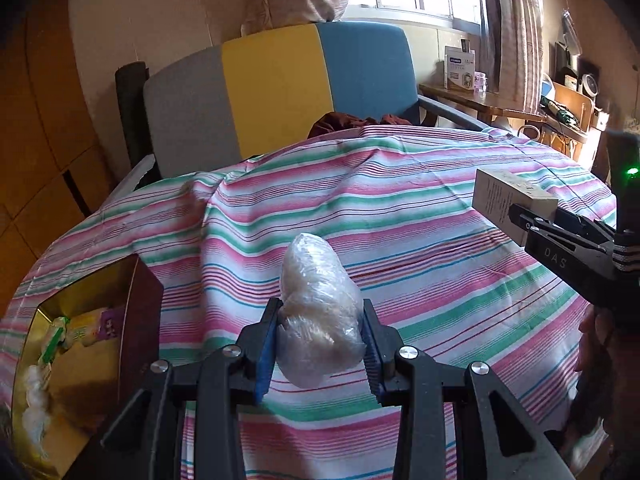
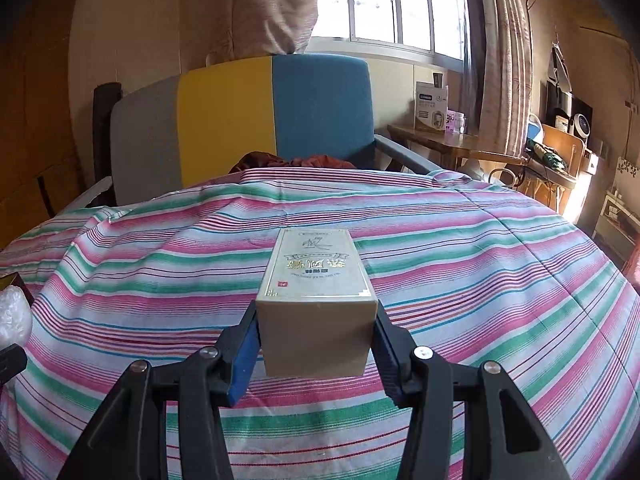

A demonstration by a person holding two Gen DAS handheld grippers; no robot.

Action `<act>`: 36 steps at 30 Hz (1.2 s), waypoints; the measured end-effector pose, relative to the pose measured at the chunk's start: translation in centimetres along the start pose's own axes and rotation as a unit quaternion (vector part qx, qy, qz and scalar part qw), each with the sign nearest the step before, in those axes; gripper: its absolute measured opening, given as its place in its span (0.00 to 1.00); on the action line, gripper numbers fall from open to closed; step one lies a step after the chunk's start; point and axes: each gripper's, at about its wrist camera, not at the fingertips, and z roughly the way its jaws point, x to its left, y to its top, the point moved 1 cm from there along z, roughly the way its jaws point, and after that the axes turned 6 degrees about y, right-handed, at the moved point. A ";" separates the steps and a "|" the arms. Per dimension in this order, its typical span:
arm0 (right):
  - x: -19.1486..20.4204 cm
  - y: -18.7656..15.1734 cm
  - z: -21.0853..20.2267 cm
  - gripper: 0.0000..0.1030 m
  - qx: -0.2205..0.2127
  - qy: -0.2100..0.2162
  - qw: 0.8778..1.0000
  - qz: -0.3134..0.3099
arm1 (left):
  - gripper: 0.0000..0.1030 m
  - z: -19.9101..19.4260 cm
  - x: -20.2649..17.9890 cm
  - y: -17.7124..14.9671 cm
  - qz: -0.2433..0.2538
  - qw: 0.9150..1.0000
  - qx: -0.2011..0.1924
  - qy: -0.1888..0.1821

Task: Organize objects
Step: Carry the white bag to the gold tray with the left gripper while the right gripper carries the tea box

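Striped cloth covers the desk; most of it lies bare under both tools. 1 open tin box sits at my left edge of the desk, gold inside, already holding small packets.

My right hand-held gripper clamps a beige carton by its 2 long sides, the long axis running straight ahead along the fingers, raised over mid-desk.

My left hand-held gripper is closed on a plastic-wrapped bundle, long axis also pointing forward, carried just above the cloth.

Key relation: the tin box lies just to the left of the left hand-held gripper, well apart from the right one. Judgement: the bundle goes in first, by a short leftward swing.
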 end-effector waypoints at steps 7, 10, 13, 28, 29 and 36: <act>2.3 -0.3 -0.8 0.50 0.002 0.026 1.000 0.001 | 0.37 -2.0 4.9 -1.0 -0.030 0.999 -0.007 0.027; 3.8 -0.5 -1.4 0.50 0.000 0.044 0.999 -0.005 | 0.37 -3.3 7.9 -1.5 -0.047 0.998 -0.015 0.045; 5.6 -0.7 -2.0 0.50 -0.001 0.063 0.998 -0.011 | 0.37 -4.5 11.2 -2.5 -0.068 0.995 -0.017 0.067; 17.0 0.5 -7.3 0.50 -0.019 0.171 0.984 -0.042 | 0.37 -4.9 26.7 -10.0 -0.213 0.970 0.041 0.109; 17.7 0.5 -7.6 0.50 -0.018 0.179 0.983 -0.042 | 0.37 -4.7 27.4 -10.3 -0.223 0.968 0.044 0.108; 23.0 -0.1 -9.2 0.50 -0.002 0.235 0.970 -0.060 | 0.59 -2.6 31.0 -11.8 -0.265 0.960 0.068 0.055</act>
